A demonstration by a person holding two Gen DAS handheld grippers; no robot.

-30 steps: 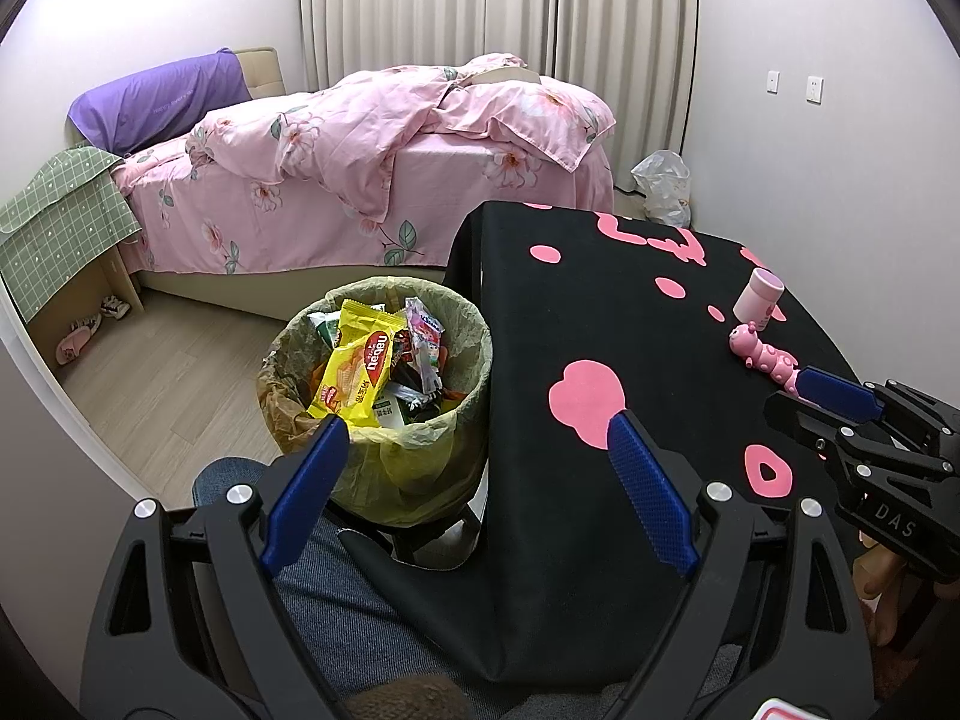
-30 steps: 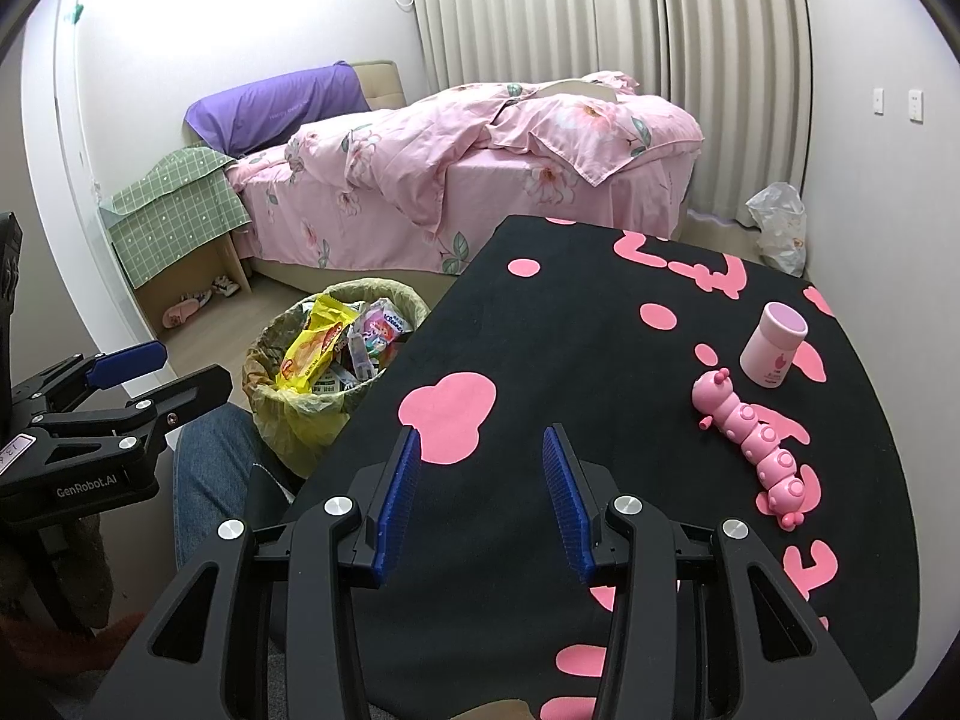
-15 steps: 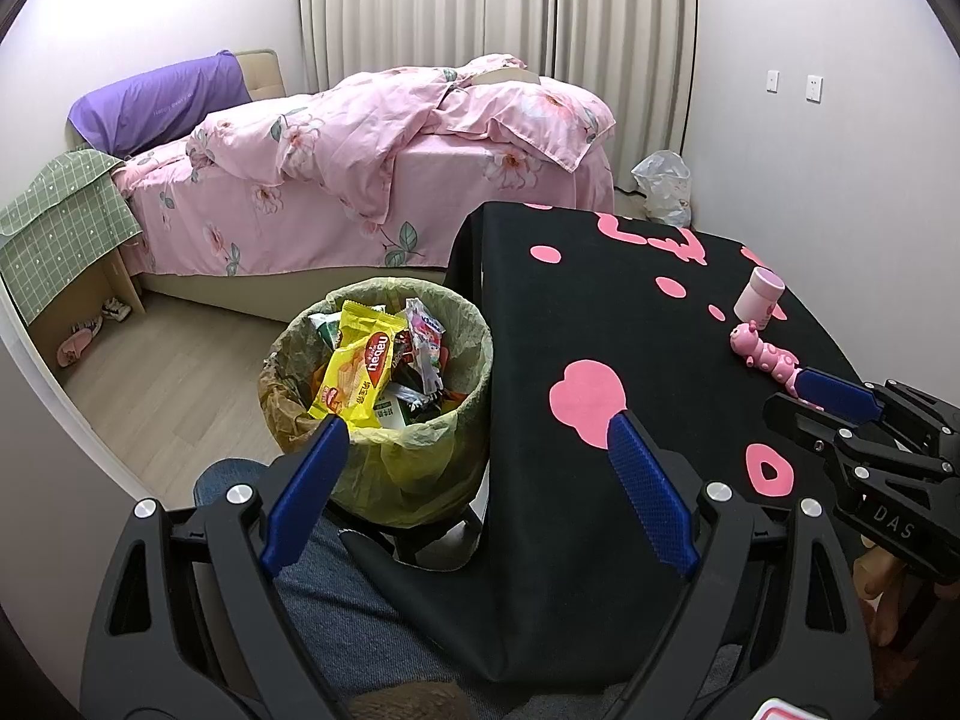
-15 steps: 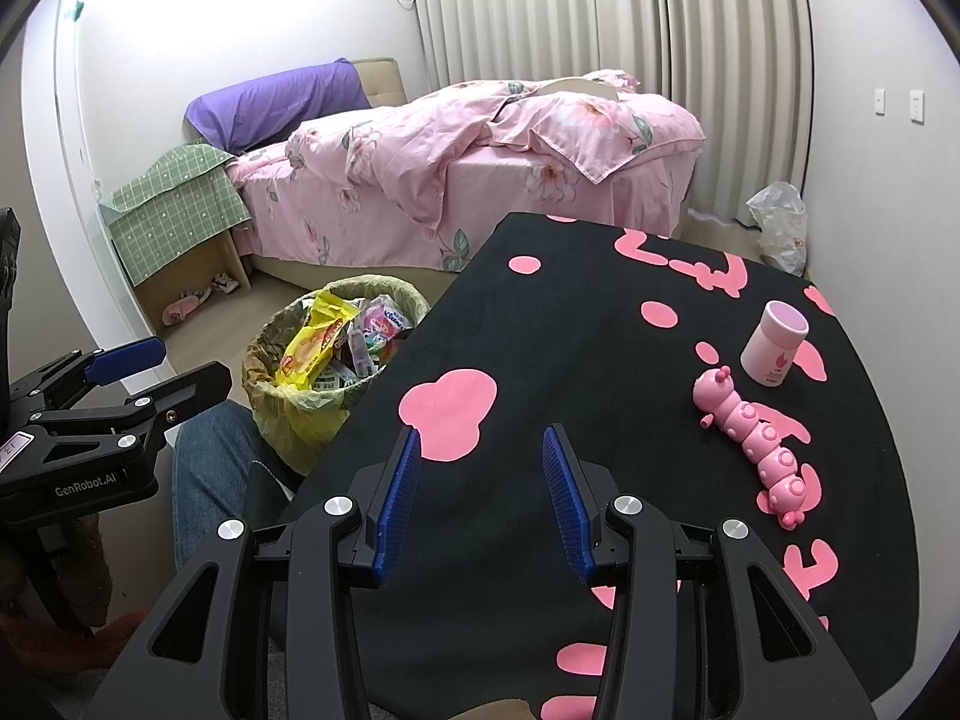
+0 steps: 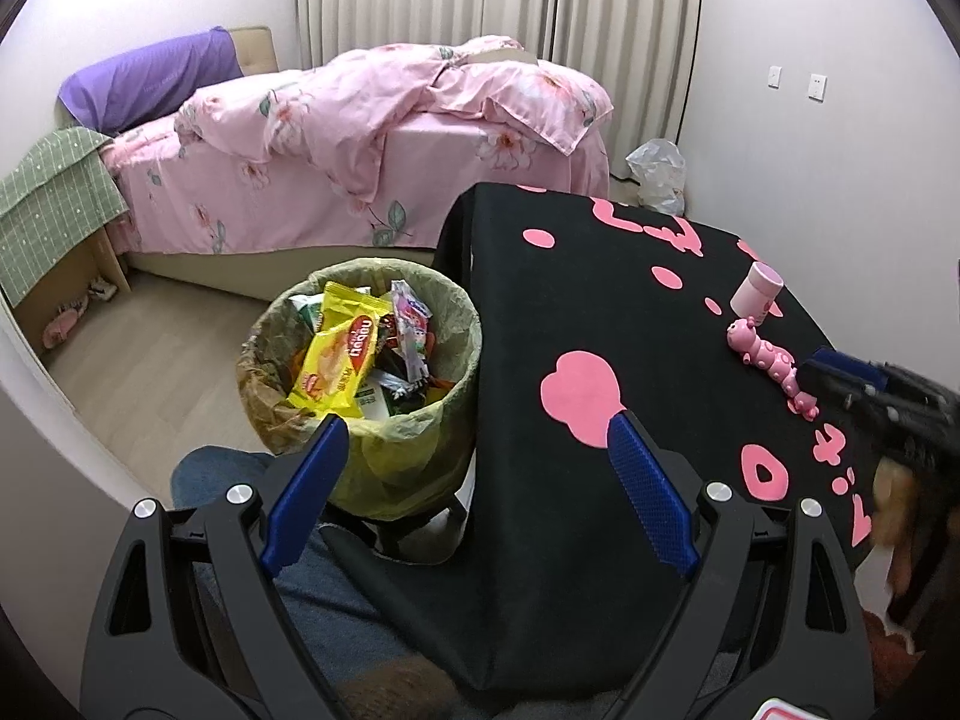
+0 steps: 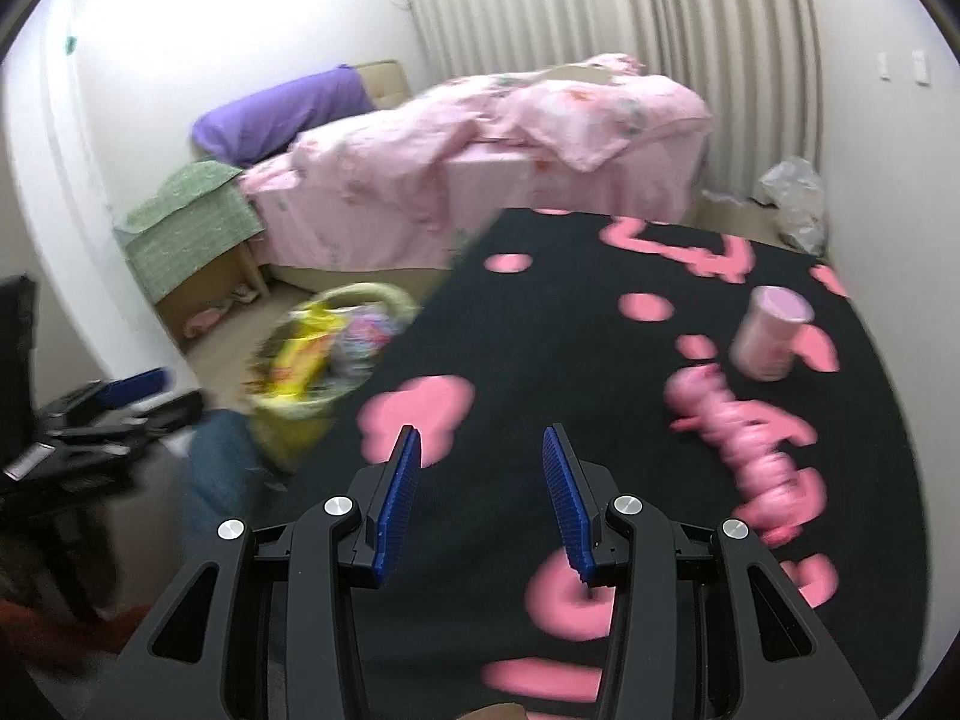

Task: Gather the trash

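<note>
Trash sits in the bin (image 5: 366,360), on the floor left of the tabletop (image 5: 600,300). Left tongs (image 5: 474,468) nearer it, spread wide, empty. Right tongs (image 6: 480,450) half-spread, empty, over bare cloth; 2 pink things (image 6: 756,456) lie to their right.

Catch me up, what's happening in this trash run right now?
A seated person holds a gripper in each hand at a black table with pink shapes. Neither holds anything: the left gripper is open wide above the bin's near rim, the right gripper open over the tabletop, its view blurred. The lined trash bin beside the table is already full of snack wrappers. Only a pink caterpillar toy and a pink cup remain on the table.
</note>
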